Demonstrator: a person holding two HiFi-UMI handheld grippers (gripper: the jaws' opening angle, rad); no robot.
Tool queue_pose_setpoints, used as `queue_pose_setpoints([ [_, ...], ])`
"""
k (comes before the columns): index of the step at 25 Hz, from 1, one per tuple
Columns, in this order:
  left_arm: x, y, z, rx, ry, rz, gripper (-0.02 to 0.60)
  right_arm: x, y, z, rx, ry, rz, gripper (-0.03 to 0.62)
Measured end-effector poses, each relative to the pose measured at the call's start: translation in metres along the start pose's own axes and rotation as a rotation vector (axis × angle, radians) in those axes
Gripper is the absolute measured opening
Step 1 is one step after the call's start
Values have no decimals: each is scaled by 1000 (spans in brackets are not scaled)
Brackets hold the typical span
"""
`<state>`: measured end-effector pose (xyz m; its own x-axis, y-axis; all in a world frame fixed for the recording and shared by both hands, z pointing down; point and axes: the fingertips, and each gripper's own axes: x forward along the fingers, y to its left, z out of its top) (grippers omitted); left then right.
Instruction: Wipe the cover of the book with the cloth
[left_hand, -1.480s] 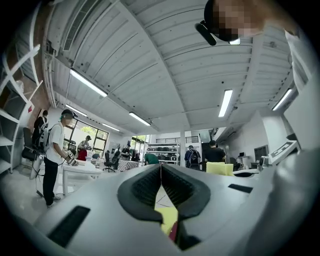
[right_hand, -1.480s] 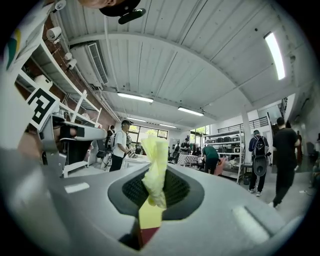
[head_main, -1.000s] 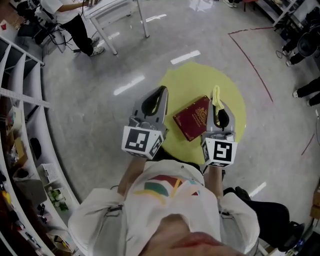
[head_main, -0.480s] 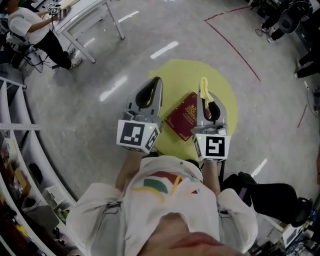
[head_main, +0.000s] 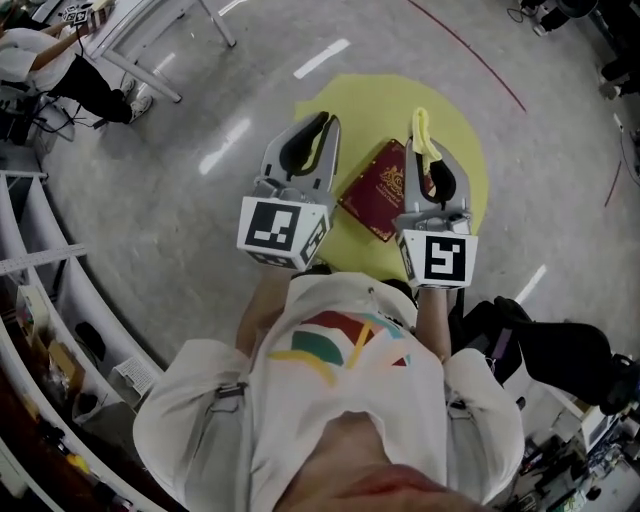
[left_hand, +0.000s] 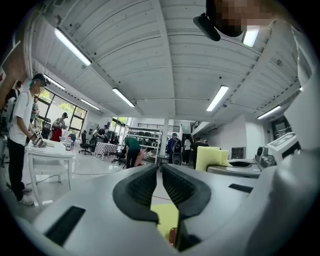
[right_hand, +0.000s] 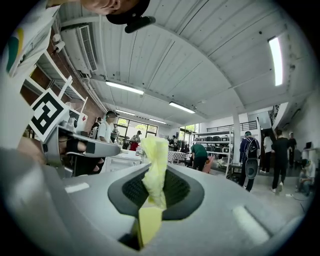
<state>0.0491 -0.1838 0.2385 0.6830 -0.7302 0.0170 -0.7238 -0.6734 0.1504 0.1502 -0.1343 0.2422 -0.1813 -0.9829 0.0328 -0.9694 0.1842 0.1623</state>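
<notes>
The head camera has tipped, so the yellow round table (head_main: 462, 150), the book (head_main: 380, 190), the left gripper (head_main: 322, 125) and the right gripper (head_main: 428, 160) all sit higher in the head view than 1 second ago. The right gripper, with its yellow cloth (head_main: 421, 135), has edged left. It was just right of the book's far corner and now overlaps the book's right edge. The person (head_main: 40, 60) at far left has slid into the picture's corner.

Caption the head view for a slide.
Right gripper clamps the yellow cloth, left gripper shut and empty, red book between them on a round yellow surface.
</notes>
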Motion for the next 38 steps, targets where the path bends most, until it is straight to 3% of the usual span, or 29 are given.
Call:
queue_pose_setpoints([
  [1,3,-1,-3,-2,11,-13,28,-1,-1,-2,0,4,-7,32],
  [3,9,-7,-13,-4,51,-48,112,-4,-4,-6,2,17,-25,31],
  [12,27,-31,-62,-43,179,-175,202,-28,-26,-29,23,82,-125,31],
  [16,33,-35,-107,-56,296,-198,203,-38,-33,-41,32,111,-157,32],
  [22,24,-40,-202,-119,551,-215,202,-51,-35,-54,48,144,-182,32],
  [27,5,-43,-271,-300,699,-193,202,-62,-37,-63,60,169,-208,32],
  [38,-8,-40,-330,-226,878,-169,202,-81,-46,-80,69,221,-247,31],
])
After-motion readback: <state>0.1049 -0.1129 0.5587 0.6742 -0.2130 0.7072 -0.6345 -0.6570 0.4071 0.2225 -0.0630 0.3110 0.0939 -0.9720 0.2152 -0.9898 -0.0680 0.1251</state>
